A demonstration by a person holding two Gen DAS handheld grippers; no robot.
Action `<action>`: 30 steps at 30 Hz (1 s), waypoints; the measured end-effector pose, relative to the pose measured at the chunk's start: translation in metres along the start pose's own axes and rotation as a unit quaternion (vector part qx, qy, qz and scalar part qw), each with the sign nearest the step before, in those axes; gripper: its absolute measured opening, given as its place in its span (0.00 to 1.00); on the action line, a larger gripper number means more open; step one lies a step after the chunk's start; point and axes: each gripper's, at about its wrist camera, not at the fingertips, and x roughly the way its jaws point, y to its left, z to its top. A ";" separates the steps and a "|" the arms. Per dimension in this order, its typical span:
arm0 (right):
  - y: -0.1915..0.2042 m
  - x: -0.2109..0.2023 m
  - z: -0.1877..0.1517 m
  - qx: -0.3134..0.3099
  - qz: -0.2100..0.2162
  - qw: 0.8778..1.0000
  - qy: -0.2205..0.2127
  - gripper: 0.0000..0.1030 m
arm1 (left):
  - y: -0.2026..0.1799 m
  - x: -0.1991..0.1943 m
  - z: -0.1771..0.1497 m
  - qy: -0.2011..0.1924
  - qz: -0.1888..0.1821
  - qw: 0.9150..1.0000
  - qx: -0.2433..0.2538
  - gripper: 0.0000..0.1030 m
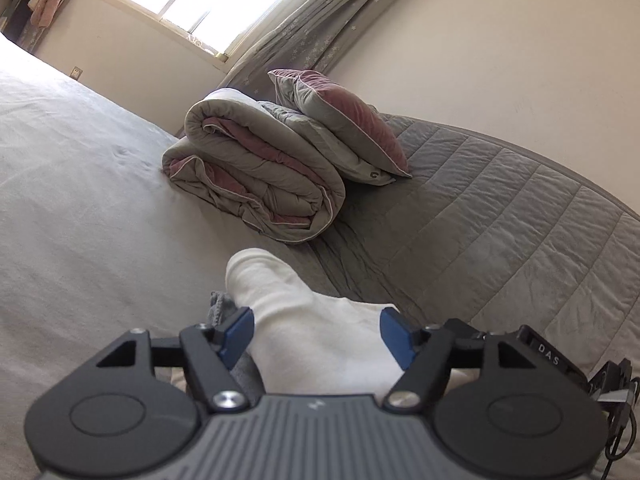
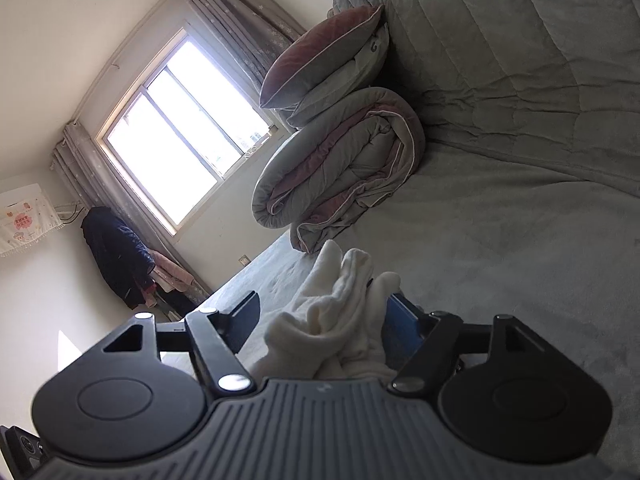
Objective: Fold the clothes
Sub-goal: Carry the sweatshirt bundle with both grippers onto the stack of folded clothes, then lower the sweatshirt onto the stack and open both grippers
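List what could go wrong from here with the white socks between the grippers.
1. The left gripper has its jaws wide around the white sock, so closing might also catch the grey cloth beside it.
2. The right gripper is open around bunched white socks; it may pinch several layers and fold unevenly.

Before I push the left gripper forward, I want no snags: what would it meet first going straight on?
The left gripper, open, already straddles the white garment; that comes first. Beyond lies the folded quilt, though depth is unclear.
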 end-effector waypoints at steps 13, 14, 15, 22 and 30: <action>0.043 -0.029 0.014 -0.067 0.003 0.998 -0.001 0.50 | -0.036 -0.002 -0.008 0.076 -0.021 0.996 0.051 0.62; 0.046 -0.029 0.015 -0.067 0.000 0.998 0.004 0.48 | -0.038 0.000 -0.011 0.085 -0.012 0.994 0.062 0.62; 0.048 -0.030 0.015 -0.068 -0.003 0.998 0.008 0.48 | -0.041 0.000 -0.013 0.090 -0.004 0.993 0.073 0.62; 0.067 -0.034 0.016 -0.072 -0.025 0.996 0.042 0.51 | -0.067 -0.022 0.005 0.108 0.032 0.989 0.094 0.82; 0.110 -0.062 0.029 -0.127 -0.108 0.985 0.041 0.77 | -0.097 -0.047 0.026 0.158 0.127 0.970 0.136 0.99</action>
